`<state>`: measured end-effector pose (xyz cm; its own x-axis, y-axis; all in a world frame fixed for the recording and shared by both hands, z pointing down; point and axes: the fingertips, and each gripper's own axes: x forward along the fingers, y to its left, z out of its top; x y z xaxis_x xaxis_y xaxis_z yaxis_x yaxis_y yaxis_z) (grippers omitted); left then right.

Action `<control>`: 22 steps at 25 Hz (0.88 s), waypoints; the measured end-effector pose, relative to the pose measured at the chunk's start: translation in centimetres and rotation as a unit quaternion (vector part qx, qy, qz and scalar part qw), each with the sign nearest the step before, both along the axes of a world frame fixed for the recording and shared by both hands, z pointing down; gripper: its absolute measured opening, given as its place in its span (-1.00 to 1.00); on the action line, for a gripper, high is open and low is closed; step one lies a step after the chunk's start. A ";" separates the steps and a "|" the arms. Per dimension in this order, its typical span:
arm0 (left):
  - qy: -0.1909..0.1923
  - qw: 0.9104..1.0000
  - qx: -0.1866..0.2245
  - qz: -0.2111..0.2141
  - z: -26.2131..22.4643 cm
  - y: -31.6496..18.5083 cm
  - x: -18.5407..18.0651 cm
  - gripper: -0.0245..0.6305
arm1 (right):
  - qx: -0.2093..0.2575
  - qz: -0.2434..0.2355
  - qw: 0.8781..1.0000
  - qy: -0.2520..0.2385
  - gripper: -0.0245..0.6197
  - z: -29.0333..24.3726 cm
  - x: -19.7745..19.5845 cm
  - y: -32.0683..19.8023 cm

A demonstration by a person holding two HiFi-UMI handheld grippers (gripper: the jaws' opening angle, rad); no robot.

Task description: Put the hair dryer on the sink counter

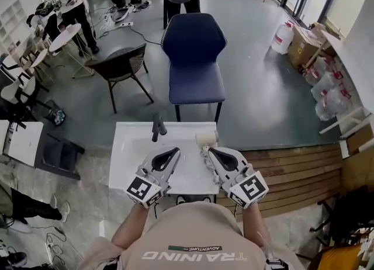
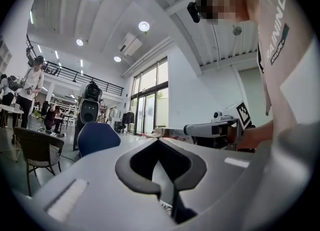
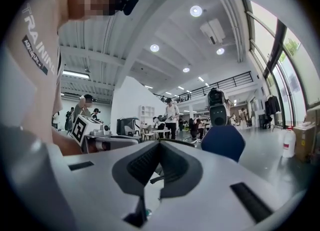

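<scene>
A white hair dryer (image 1: 205,139) lies on the far right part of the white sink counter (image 1: 130,163), its cord trailing toward me. My left gripper (image 1: 175,151) hovers over the counter's middle, jaws shut and empty. My right gripper (image 1: 211,152) hangs just beside and short of the hair dryer, also shut with nothing in it. In the left gripper view the jaws (image 2: 159,141) meet tip to tip and point up at the room. The right gripper view shows its jaws (image 3: 160,143) closed the same way.
A dark faucet (image 1: 158,127) stands at the counter's far edge. Beyond it stands a blue chair (image 1: 193,58), with a brown chair (image 1: 120,67) to its left. Wooden steps (image 1: 298,169) lie to the right. People work at tables in the far left.
</scene>
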<state>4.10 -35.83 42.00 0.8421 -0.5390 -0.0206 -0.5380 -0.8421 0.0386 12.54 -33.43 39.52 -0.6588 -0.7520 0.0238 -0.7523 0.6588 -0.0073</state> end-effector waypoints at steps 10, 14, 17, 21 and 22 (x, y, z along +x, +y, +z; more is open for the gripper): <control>-0.007 1.000 0.002 -0.003 -0.2 -0.7 0.2 -0.90 | 0.009 0.019 1.000 -0.003 -0.91 -0.4 1.5 -0.1; -0.006 1.000 -0.004 -0.006 0.0 -0.8 0.1 -0.90 | 0.010 0.022 1.000 0.001 -0.91 -0.7 1.5 -0.5; -0.006 1.000 -0.009 -0.009 0.3 -0.8 -0.2 -0.90 | 0.007 0.017 1.000 0.004 -0.91 -0.4 1.1 -0.6; 0.000 1.000 -0.010 -0.013 0.3 -0.7 -0.3 -0.90 | 0.003 0.015 1.000 0.003 -0.91 0.0 1.2 -0.8; 0.003 1.000 -0.010 -0.014 0.1 -0.8 -0.3 -0.90 | 0.002 0.015 1.000 0.003 -0.91 -0.1 1.4 -0.8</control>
